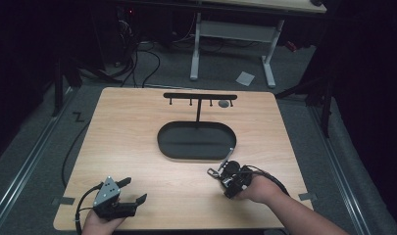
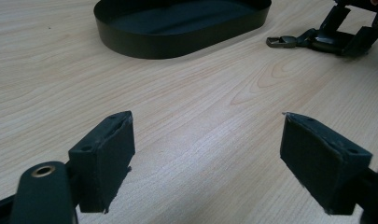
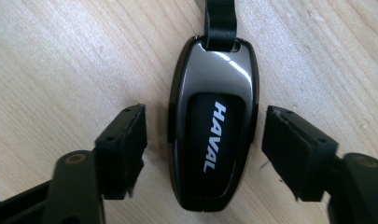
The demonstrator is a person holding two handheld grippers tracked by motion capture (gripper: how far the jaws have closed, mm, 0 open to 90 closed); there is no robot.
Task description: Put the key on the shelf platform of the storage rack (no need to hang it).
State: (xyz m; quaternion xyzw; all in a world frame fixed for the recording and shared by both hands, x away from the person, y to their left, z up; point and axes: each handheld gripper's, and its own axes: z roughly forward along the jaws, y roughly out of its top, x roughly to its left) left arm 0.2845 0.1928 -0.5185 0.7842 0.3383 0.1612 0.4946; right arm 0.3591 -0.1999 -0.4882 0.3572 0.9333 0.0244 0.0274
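Key fob: a glossy dark oval car key fob [image 3: 212, 126] lettered HAVAL is lying flat on the light wooden tabletop [image 1: 137, 147] near its front right corner, a black strap [image 3: 220, 21] leading off its top end.
Right gripper: the right gripper [image 3: 203, 149] is straddling the fob, jaws spread, pads clear of both sides.
Left gripper: the left gripper [image 2: 207, 161] is sitting near the front left corner, jaws spread wide over bare wood.
Tray: a black oval metal tray [image 1: 169, 147] is resting at the tabletop's centre, a black T-shaped hook rack [image 1: 200, 97] rising at its back edge.
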